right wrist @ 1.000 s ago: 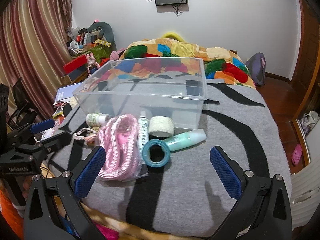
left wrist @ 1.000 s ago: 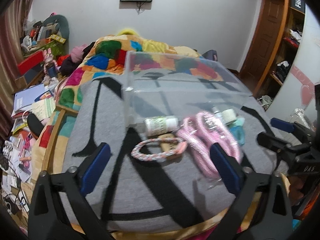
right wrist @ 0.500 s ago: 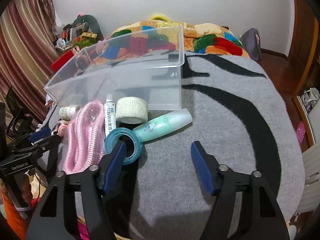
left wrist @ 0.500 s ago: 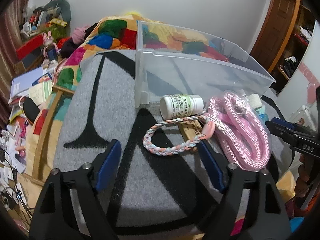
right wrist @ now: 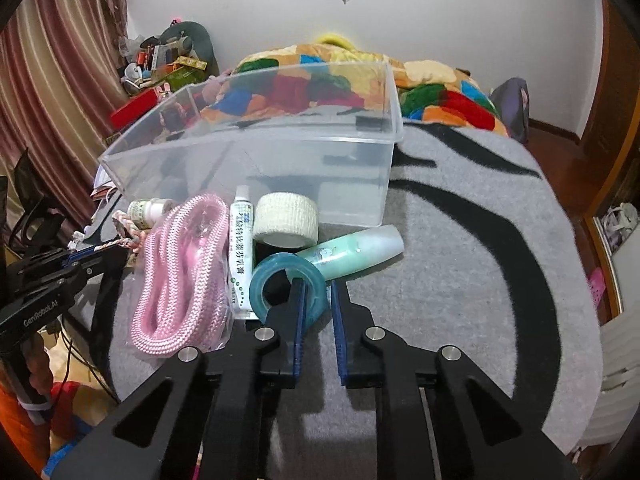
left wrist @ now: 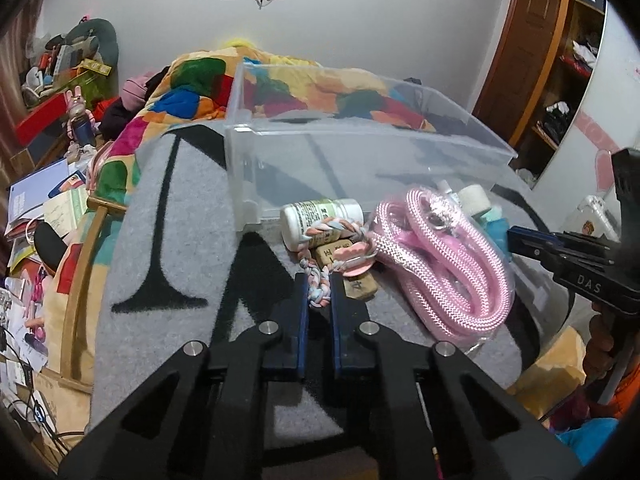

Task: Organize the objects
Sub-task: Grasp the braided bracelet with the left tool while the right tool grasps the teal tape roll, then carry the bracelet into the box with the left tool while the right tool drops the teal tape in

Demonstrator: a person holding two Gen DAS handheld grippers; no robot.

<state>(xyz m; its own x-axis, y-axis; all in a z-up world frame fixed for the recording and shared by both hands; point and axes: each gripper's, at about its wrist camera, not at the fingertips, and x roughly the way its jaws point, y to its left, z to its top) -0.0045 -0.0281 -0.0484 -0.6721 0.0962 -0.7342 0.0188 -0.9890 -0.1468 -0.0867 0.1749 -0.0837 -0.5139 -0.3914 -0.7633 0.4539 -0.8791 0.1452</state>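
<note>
A clear plastic bin [left wrist: 360, 160] [right wrist: 280, 168] stands on a grey blanket. In front of it lie a white pill bottle [left wrist: 320, 216], a braided pastel rope ring [left wrist: 320, 288], a small wooden block [left wrist: 356, 276], a bagged pink rope [left wrist: 440, 264] [right wrist: 180, 272], an ointment tube [right wrist: 240, 248], a bandage roll [right wrist: 286, 220], a teal tape roll [right wrist: 286, 284] and a pale green bottle [right wrist: 356, 252]. My left gripper [left wrist: 319, 294] is shut on the braided ring. My right gripper [right wrist: 318, 300] is shut on the tape roll's rim.
A colourful quilt [right wrist: 432, 92] lies behind the bin. Cluttered shelves and papers [left wrist: 48, 184] fill the floor at the left. A wooden door [left wrist: 520, 52] stands at the right. Each gripper shows in the other's view: the right one [left wrist: 568, 256], the left one [right wrist: 60, 272].
Both grippers moved forward to the objects and closed. The left one closed on the braided ring, the right one on the teal tape roll.
</note>
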